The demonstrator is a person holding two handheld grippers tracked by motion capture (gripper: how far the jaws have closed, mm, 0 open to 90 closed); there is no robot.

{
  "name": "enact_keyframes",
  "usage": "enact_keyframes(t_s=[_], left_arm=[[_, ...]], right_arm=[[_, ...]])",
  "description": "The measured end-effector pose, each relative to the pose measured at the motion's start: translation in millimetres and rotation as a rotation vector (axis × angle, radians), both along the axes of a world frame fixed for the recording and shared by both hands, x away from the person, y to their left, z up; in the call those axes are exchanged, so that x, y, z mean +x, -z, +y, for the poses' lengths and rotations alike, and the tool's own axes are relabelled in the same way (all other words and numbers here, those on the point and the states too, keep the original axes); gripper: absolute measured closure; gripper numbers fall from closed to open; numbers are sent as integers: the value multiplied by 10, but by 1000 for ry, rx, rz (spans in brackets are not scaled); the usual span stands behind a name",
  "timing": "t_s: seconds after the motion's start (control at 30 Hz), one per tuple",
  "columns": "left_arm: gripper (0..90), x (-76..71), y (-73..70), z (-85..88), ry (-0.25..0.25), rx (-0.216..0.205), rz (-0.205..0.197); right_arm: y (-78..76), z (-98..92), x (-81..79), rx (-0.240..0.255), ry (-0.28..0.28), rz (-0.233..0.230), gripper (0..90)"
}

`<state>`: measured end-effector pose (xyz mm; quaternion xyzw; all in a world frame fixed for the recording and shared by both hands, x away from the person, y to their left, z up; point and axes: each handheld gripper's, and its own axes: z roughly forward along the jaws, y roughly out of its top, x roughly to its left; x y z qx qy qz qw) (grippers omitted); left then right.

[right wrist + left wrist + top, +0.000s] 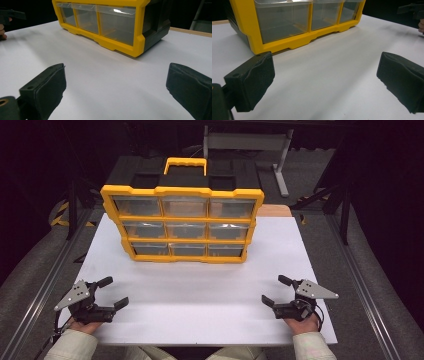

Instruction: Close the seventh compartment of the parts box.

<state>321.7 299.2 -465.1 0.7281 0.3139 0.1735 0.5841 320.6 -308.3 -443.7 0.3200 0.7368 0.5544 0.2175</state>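
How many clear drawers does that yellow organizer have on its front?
9, in three rows of three on the yellow organizer: top row, middle row, bottom row. All appear shut. The back isn't visible, so any drawers there would be hidden.

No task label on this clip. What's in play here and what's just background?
Likely in play:
- drawer organizer, yellow frame, nine clear drawers, all shut
- left gripper, open, holding nothing
- right gripper, open, holding nothing

Background:
- white board under everything
- metal stand behind the table
- side rails
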Motion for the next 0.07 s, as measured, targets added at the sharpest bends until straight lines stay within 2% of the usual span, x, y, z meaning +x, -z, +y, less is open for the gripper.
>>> enact_keyframes(t_s=[0.07], left_arm=[[22,0,-1,1,0,-5,-2]], right_arm=[[1,0,2,3,0,1,35]])
